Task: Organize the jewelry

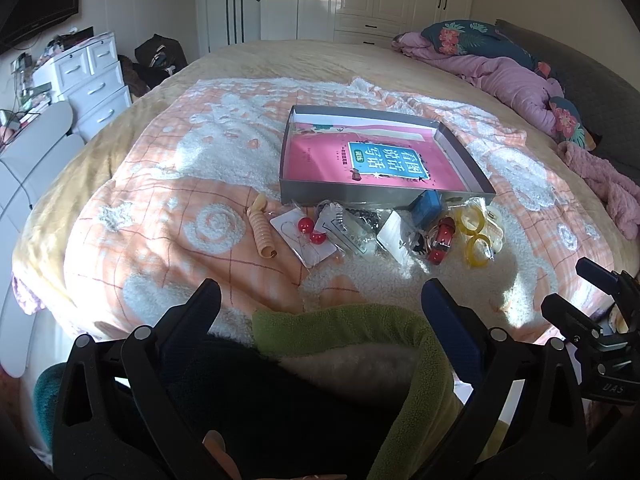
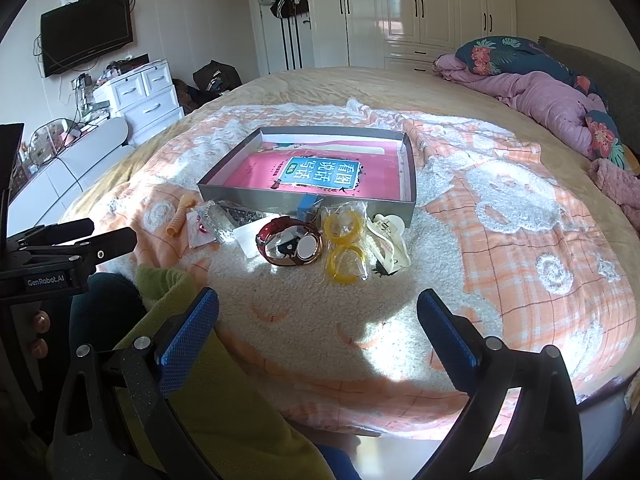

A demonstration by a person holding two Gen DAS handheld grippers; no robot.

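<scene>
A shallow grey box (image 1: pixel 352 196) (image 2: pixel 304 200) with a pink book inside lies on the bed. Along its near wall sits a row of jewelry: a beige spiral hair tie (image 1: pixel 262 230) (image 2: pixel 178 220), a card with red ball earrings (image 1: pixel 308 232), a red-strapped watch (image 1: pixel 440 240) (image 2: pixel 290 242), two yellow bangles in a clear bag (image 1: pixel 476 232) (image 2: pixel 344 244), a cream hair claw (image 2: pixel 388 244) and a small blue box (image 1: pixel 426 208). My left gripper (image 1: pixel 320 304) and right gripper (image 2: pixel 318 312) both hang open short of the row, holding nothing.
The bed carries an orange-and-white fleece blanket (image 2: pixel 500 240), with a purple quilt and floral pillows (image 2: pixel 540 92) at the far right. A person's green-sleeved arm (image 1: pixel 360 332) lies below the left gripper. White drawers (image 2: pixel 140 92) stand at left.
</scene>
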